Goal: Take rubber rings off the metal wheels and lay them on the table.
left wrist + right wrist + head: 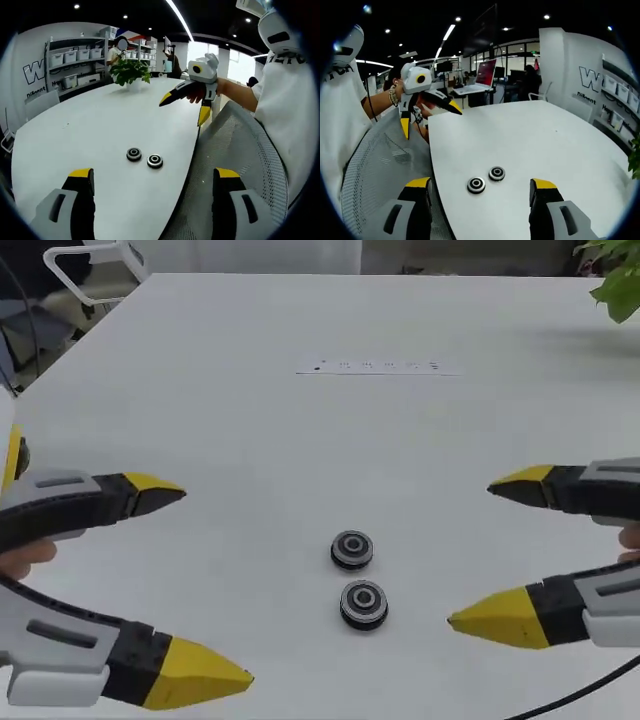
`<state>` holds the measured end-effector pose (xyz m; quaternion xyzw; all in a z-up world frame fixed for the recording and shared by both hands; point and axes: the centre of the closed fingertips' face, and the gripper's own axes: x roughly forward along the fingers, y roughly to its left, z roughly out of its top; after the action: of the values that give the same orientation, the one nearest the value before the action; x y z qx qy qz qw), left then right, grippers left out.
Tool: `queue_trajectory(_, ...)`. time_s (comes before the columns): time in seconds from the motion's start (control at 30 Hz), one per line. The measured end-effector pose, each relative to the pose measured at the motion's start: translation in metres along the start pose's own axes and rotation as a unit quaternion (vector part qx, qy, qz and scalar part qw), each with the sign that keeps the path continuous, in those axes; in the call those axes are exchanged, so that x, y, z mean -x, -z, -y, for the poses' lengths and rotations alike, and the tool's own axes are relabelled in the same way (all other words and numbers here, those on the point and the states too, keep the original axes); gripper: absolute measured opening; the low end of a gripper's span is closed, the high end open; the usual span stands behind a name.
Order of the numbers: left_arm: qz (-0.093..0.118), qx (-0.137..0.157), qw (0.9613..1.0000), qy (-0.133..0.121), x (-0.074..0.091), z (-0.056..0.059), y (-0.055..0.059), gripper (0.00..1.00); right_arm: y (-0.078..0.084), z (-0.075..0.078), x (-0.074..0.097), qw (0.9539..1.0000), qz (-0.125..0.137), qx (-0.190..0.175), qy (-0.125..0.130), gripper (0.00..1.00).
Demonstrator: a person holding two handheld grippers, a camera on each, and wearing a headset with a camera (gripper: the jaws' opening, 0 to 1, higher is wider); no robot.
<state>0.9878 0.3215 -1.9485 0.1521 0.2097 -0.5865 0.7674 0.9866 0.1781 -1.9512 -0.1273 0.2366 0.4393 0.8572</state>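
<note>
- White table (300,440): two metal wheels (352,550) lie just beside each other near its front edge, midway along.
- Left gripper (217,586) and right gripper (470,553) flank them, jaws wide, empty.
- Rubber rings (344,607) likely soft and stretchy; pinch the outer rim.

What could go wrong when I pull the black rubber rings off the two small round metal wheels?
1. The nearer small round metal wheel lies close to the farther wheel, so a jaw of the open left gripper or right gripper may knock the neighbour.
2. Both lie unheld near the edge of the white table, so a pull might slide them off.
</note>
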Motion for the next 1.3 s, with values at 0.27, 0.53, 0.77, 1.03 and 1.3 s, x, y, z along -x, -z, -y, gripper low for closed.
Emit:
queue_trajectory(0.27, 0.001, -0.043, 0.9990, 0.011, -0.012, -0.009, -0.021, 0.95, -0.022, 0.014, -0.016, 0.9996, 0.008, 0.028, 0.008, 0.70)
queue_trajectory(0.53, 0.027, -0.067, 0.9971, 0.024, -0.028, -0.014, -0.044, 0.87, -0.029, 0.015, -0.043, 0.9969, -0.012, 0.077, -0.010, 0.61)
queue_trajectory(0.77, 0.058, -0.074, 0.9948, 0.039, -0.047, -0.019, -0.060, 0.84, -0.013, 0.009, -0.066, 0.9930, -0.040, 0.104, -0.041, 0.58)
queue_trajectory(1.03, 0.068, -0.079, 0.9930, 0.056, -0.074, -0.021, -0.063, 0.81, 0.015, 0.004, -0.082, 0.9940, -0.040, 0.080, -0.064, 0.51)
queue_trajectory(1.3, 0.059, -0.069, 0.9934, 0.070, -0.101, -0.022, -0.043, 0.73, 0.056, 0.003, -0.086, 0.9946, -0.050, 0.002, -0.091, 0.49)
